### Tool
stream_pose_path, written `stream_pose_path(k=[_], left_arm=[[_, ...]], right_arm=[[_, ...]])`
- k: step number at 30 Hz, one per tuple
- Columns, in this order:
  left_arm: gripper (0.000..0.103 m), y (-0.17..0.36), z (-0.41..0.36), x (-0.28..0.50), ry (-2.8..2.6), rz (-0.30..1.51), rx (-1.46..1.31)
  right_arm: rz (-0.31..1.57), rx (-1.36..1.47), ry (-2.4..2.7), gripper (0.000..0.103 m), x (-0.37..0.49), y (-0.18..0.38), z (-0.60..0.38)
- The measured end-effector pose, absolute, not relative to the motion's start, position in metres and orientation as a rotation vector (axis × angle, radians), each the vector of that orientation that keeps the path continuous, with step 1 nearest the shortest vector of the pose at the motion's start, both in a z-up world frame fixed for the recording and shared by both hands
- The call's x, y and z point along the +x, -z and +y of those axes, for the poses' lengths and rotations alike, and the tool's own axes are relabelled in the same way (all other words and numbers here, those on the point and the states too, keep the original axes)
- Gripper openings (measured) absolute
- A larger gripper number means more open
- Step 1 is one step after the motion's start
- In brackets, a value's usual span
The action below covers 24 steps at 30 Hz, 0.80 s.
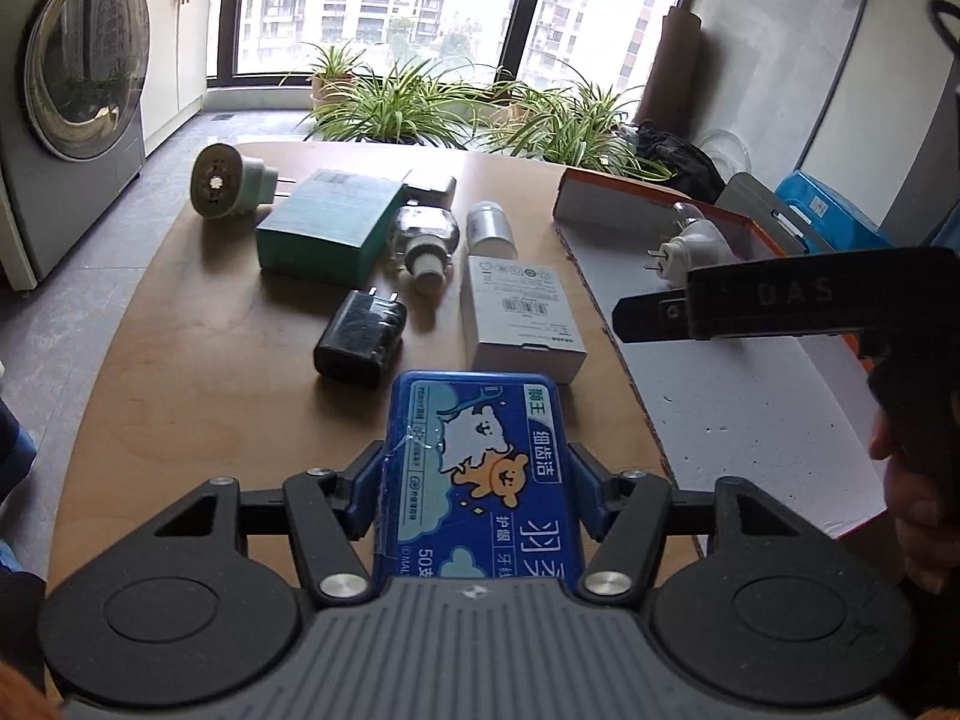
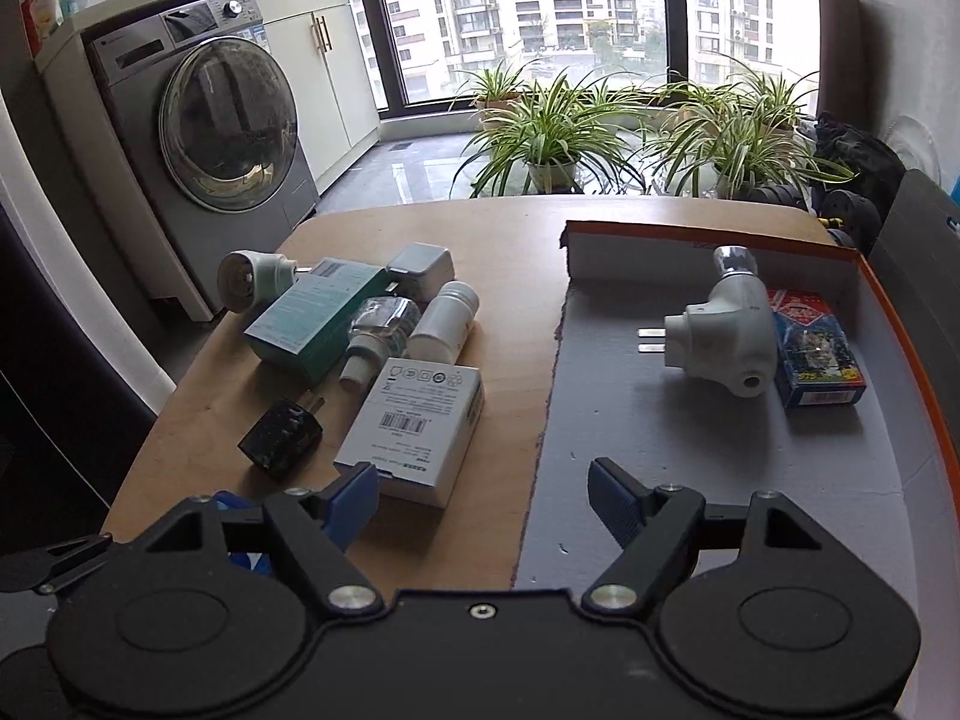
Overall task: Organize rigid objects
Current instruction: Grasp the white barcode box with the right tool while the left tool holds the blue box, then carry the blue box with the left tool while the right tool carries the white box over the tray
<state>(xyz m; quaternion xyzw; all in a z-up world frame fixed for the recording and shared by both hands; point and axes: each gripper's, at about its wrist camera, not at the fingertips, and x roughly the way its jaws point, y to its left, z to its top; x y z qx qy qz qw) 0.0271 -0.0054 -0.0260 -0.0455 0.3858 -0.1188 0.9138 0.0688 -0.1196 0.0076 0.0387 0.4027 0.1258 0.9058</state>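
Nearest the left wrist camera, a blue floss-pick case with a cartoon bear on its lid sits lengthwise between the blue pads of the left gripper, which press on both of its long sides; the jaws are clamped on it above the near edge of the wooden table. Beyond the case lie a black plug adapter and a white carton with a barcode label, side by side. Farther back are a green box, a clear bottle lying on its side, a white jar, a grey charger block and a round pale-green plug-in device near the far left corner.

To the right rests an orange-rimmed tray with a grey floor. In the right wrist view it holds a white plug adapter with a metal fitting on top, touching a blue card box just beside it. The right gripper hovers with its jaws spread wide and nothing between them, straddling the tray's left edge, one pad over the table and the other over the tray floor. Whether that left pad touches the white carton is hard to judge from this angle. A person's hand grips the right tool at the edge of the left view. Behind the table stand potted plants and a washing machine.
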Motion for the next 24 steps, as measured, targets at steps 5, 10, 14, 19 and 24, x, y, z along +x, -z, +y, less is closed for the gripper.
stream_pose_path(k=[5,10,14,19,24], left_arm=[[0.063,0.017,0.011,0.025,0.177,0.768,-0.108],[0.063,0.013,0.021,0.031,0.129,0.749,-0.126],[0.063,0.014,0.024,0.035,0.107,0.746,-0.141],[0.063,0.011,0.022,0.034,0.107,0.735,-0.146],[0.063,0.006,0.011,0.034,0.137,0.715,-0.138]], right_arm=[[0.881,0.051,-0.264,0.091,0.101,0.007,-0.087],[0.937,0.048,-0.244,0.089,0.128,0.022,-0.068],[0.921,0.019,-0.233,0.071,0.126,0.026,-0.066],[0.846,0.014,-0.232,0.071,0.101,0.005,-0.084],[0.788,0.02,-0.218,0.071,0.07,-0.019,-0.116]])
